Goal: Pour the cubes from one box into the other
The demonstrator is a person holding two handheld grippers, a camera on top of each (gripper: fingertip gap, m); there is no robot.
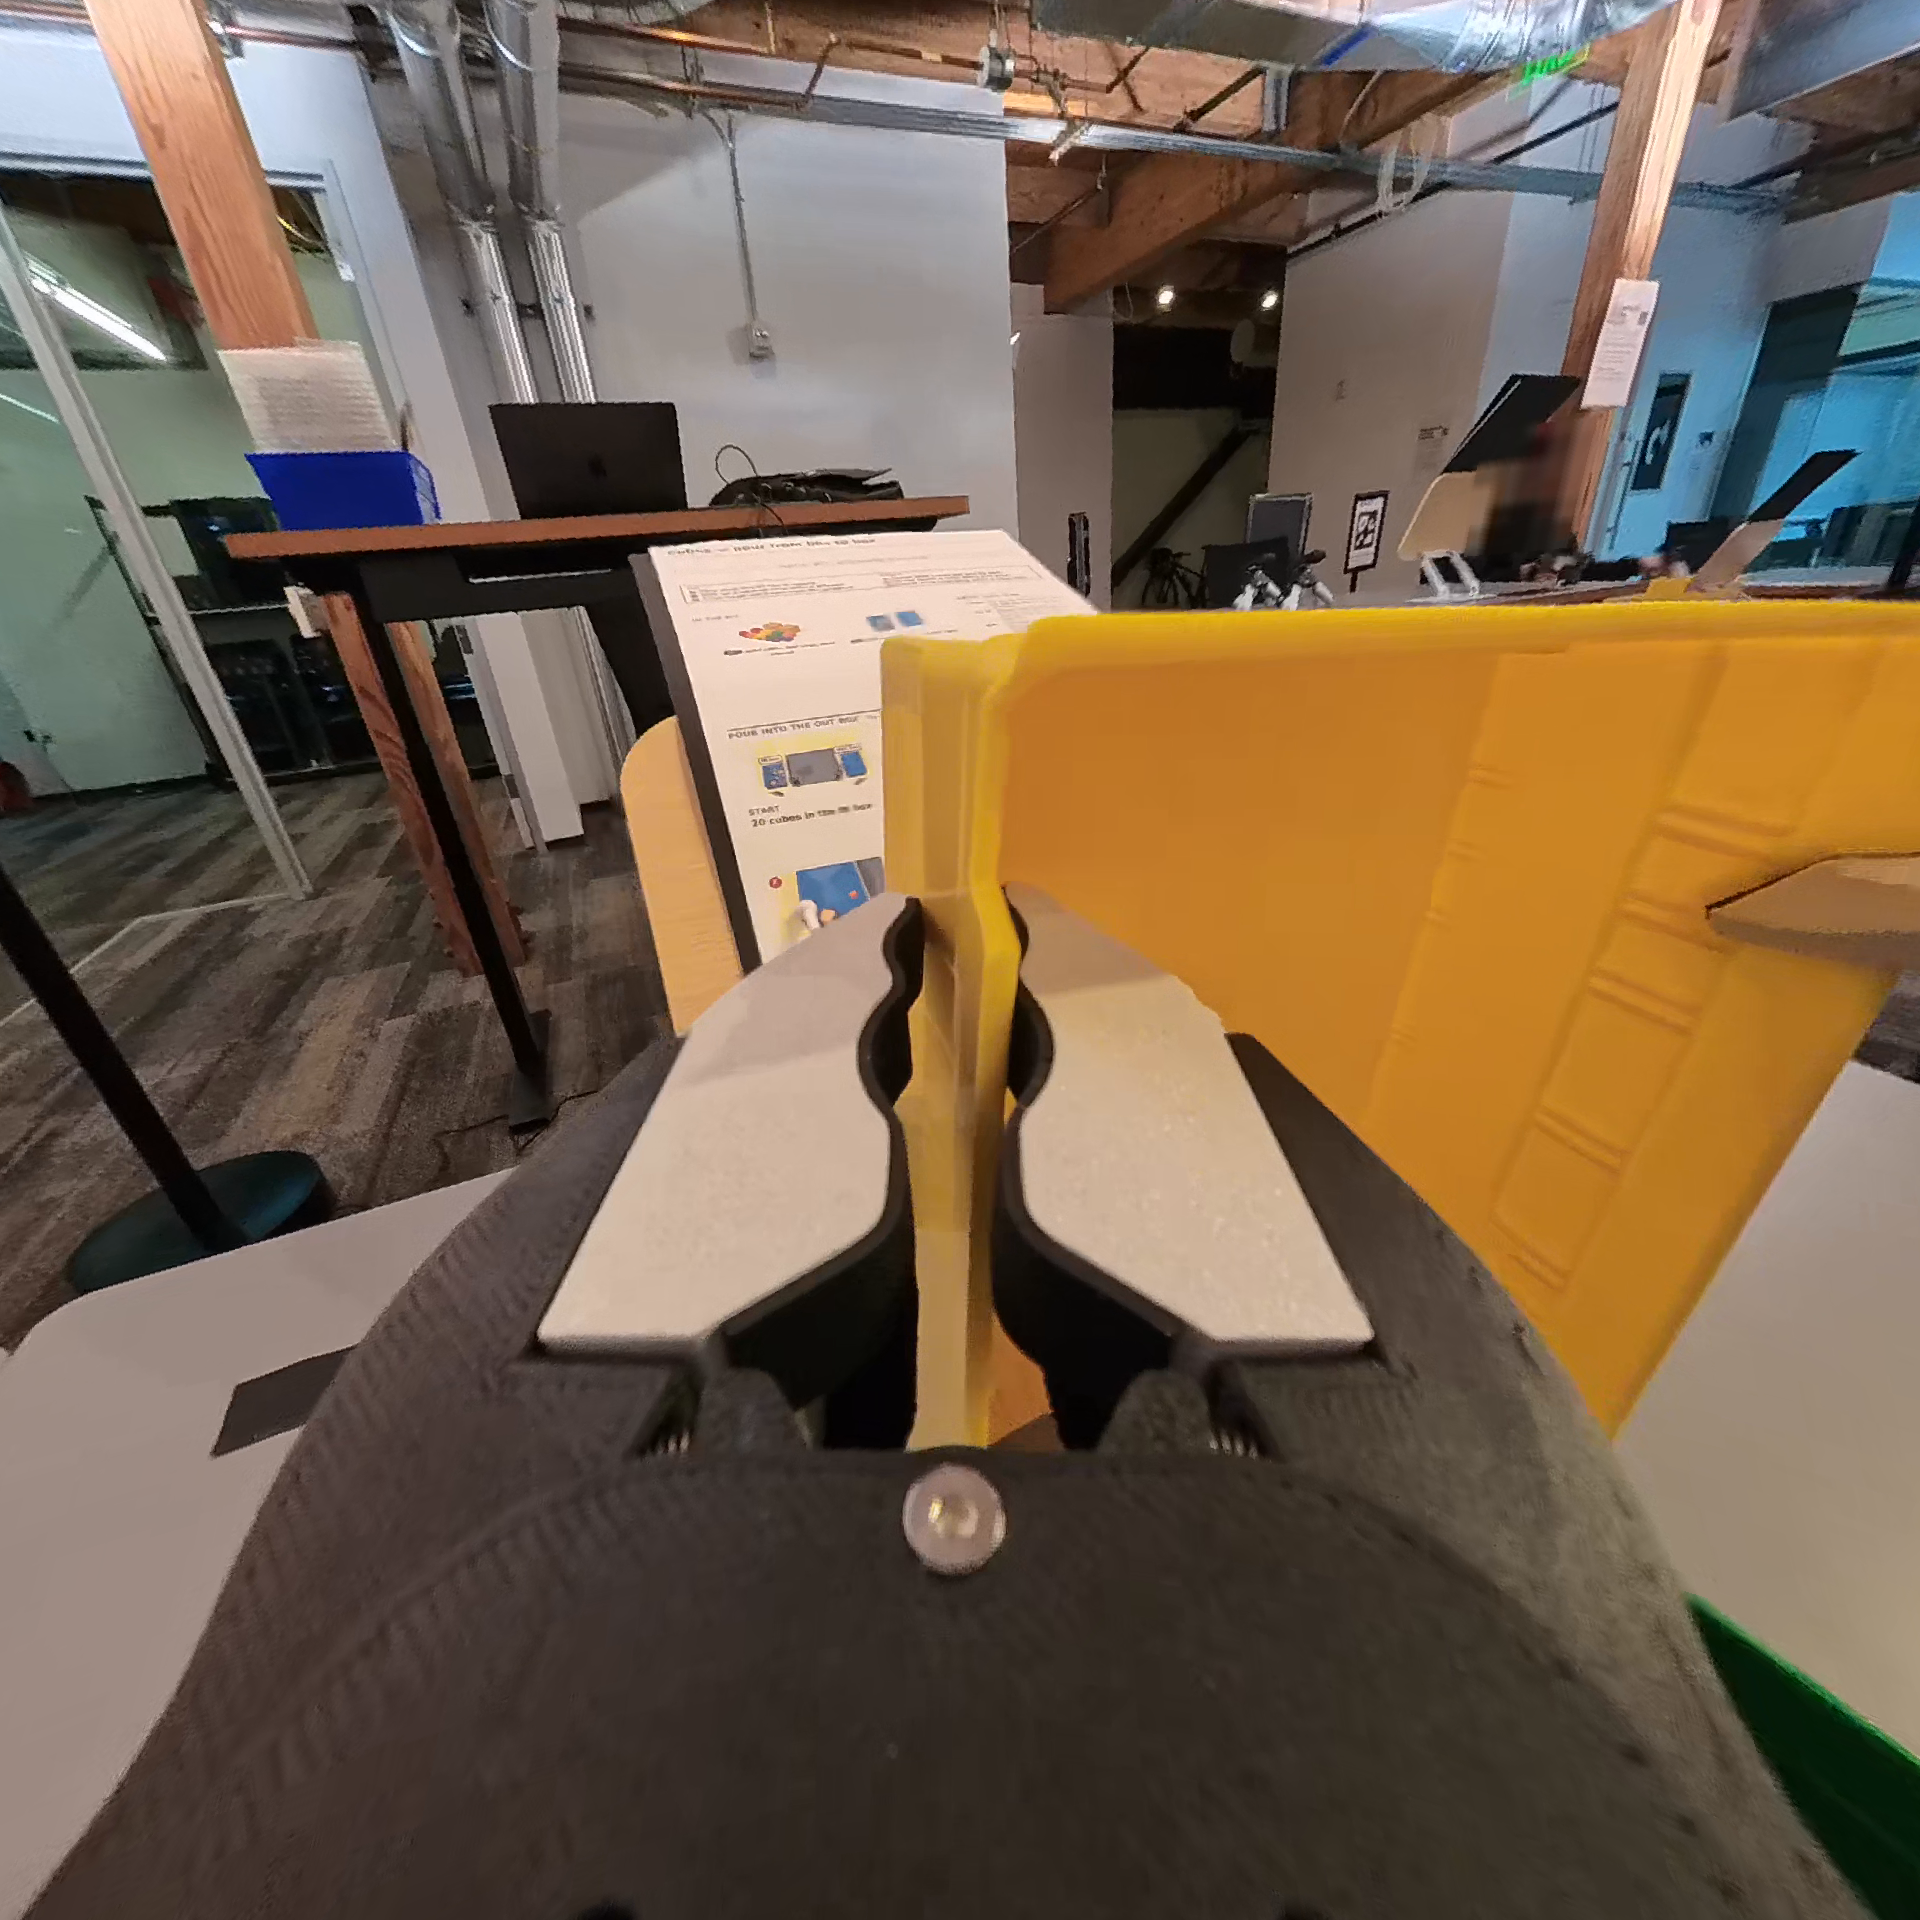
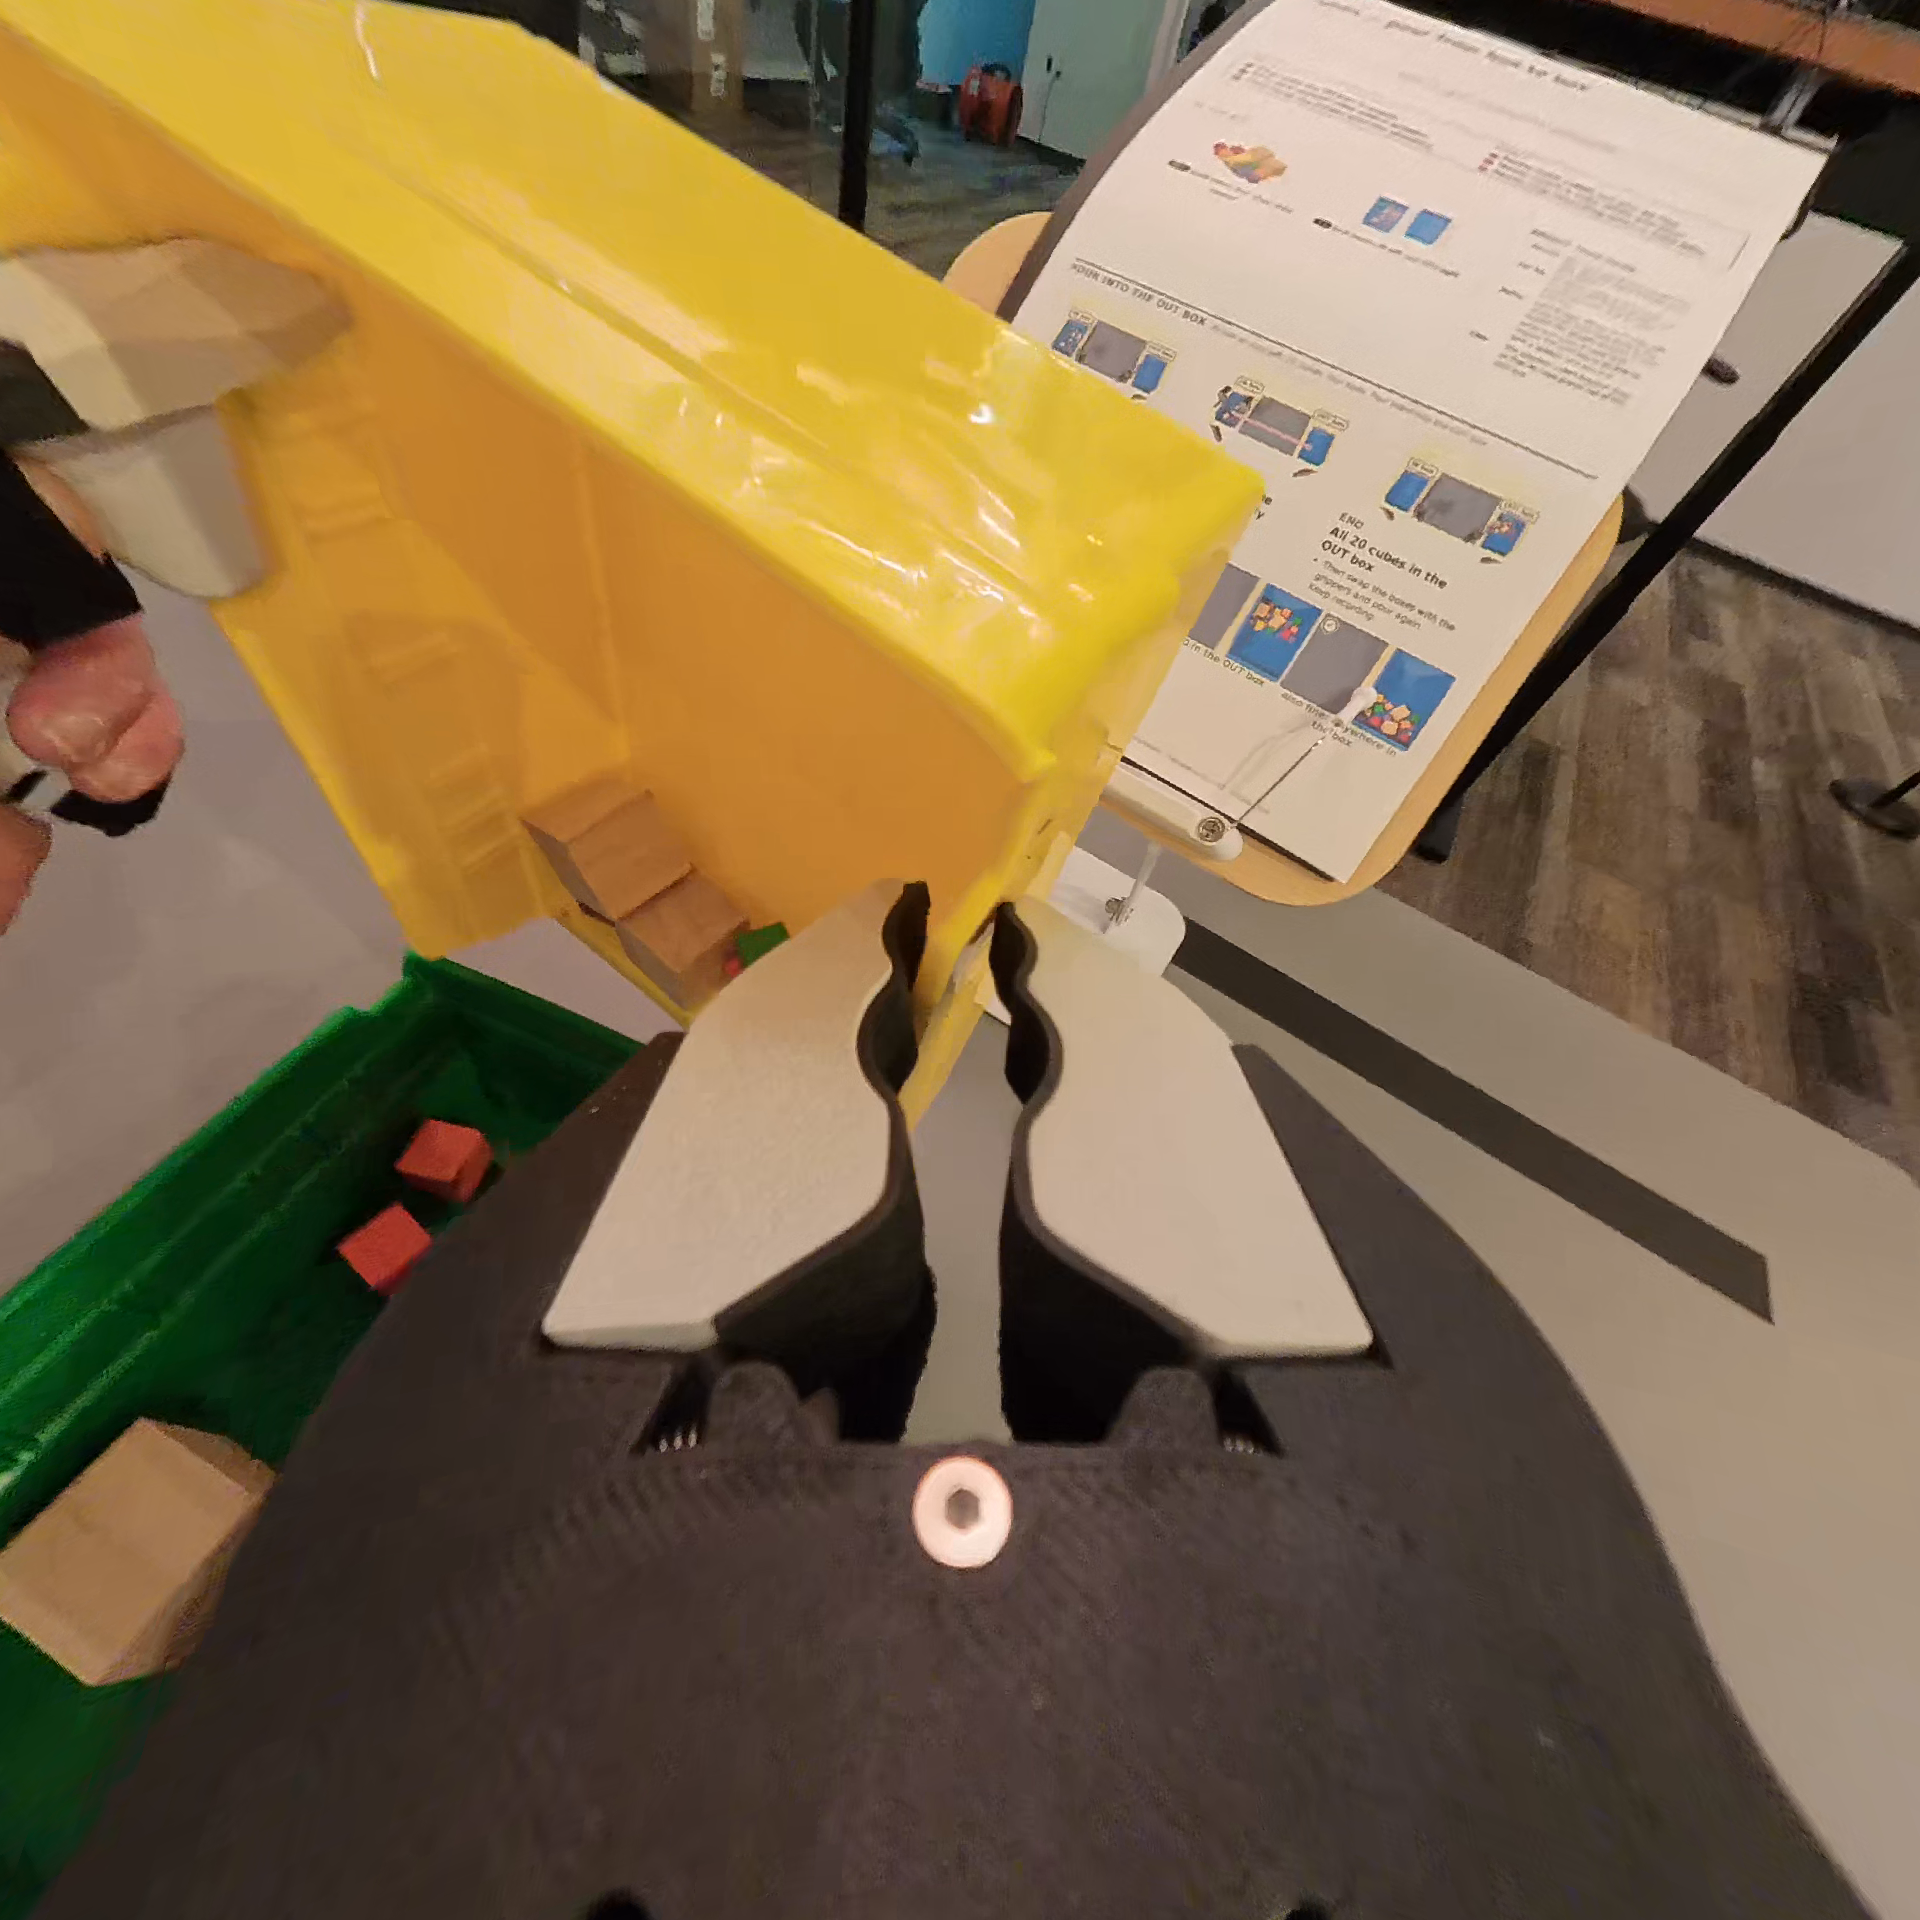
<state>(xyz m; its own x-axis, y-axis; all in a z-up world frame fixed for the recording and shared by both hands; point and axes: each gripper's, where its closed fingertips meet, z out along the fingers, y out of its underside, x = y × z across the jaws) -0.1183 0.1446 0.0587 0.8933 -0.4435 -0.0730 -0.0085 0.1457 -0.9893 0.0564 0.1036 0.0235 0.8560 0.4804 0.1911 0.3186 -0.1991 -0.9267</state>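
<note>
The yellow box [image 2: 665, 488] hangs tipped in the air above the green box [image 2: 208, 1195], its open side turned down and toward the green one, its long axis running across from one gripper to the other. A few wooden cubes [image 2: 634, 883] cling at its low corner, right over the green rim; red cubes [image 2: 416, 1205] and a larger wooden block [image 2: 114, 1548] already lie inside. The right gripper [image 2: 951, 935] is clamped on the yellow wall at that low pouring corner, so it is the nearer one to the cubes. The left gripper [image 1: 961, 935] pinches the opposite wall edge-on. More tilt seems needed, though the box's interior is mostly hidden.
</note>
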